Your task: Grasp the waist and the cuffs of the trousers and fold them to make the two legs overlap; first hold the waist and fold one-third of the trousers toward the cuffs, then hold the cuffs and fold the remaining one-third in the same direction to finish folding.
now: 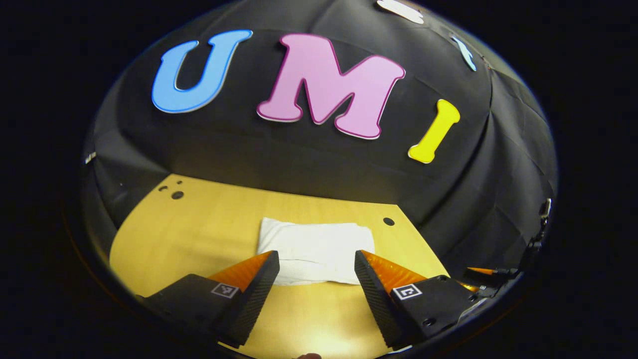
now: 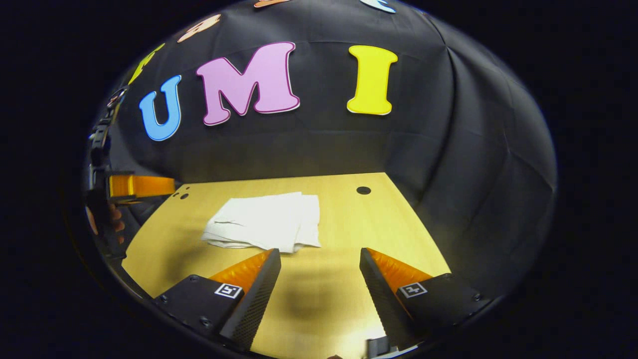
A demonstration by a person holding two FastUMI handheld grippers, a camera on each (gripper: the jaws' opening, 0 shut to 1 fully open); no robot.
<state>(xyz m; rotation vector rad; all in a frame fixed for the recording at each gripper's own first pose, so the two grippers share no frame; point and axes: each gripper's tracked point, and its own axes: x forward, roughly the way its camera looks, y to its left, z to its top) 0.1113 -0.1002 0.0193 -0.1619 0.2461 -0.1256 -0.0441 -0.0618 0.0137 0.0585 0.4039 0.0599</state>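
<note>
Lying folded on table (image 1: 189,234): trousers (image 1: 315,247), near edge tool-hidden.

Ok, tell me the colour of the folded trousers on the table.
White. The folded trousers show best in the right gripper view, lying on the yellow wooden table.

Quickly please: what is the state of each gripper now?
Left gripper: open, holding nothing.
Right gripper: open, holding nothing; folded trousers lie on the table.

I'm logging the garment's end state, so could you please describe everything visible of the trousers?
The trousers are white, of soft, lightly creased cloth, folded into a compact, roughly rectangular stack with layered edges showing at one side. They lie flat on the yellow wooden table, towards its middle. Nothing else touches them; both grippers are open and clear of them.
</note>
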